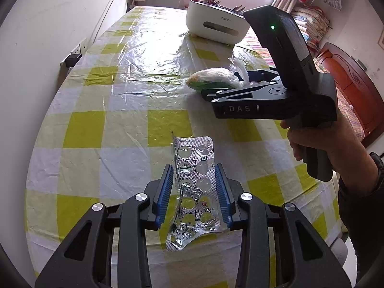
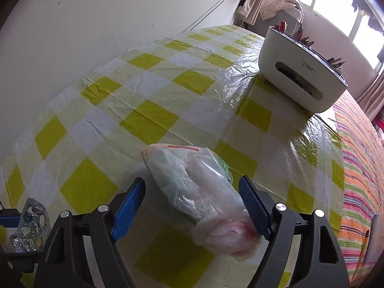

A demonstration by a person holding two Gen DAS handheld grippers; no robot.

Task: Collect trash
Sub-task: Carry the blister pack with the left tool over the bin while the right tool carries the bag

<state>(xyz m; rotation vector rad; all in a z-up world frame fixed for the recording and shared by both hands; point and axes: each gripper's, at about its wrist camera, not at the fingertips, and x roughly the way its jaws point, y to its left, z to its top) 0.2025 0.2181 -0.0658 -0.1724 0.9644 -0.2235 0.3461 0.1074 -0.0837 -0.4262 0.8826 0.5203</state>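
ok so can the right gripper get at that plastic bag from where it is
Probably yes. The right gripper already straddles the crumpled plastic bag on the checked tablecloth, its jaws apart with one pad at the bag's edge. Nothing lies in between; the left gripper, holding the blister pack, sits off to the side.

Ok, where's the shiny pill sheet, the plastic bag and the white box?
pill sheet point(image 1: 195, 192), left wrist view, middle of the foil.
plastic bag point(image 2: 192, 182), right wrist view, the clear crinkled middle.
white box point(image 2: 300, 76), right wrist view, its front wall.

The left gripper point(image 1: 194, 196) tilts downward, its blue pads clamped on a foil sheet. The right gripper point(image 2: 192, 206), gripped by a hand point(image 1: 319, 141), angles down too, pads standing apart.
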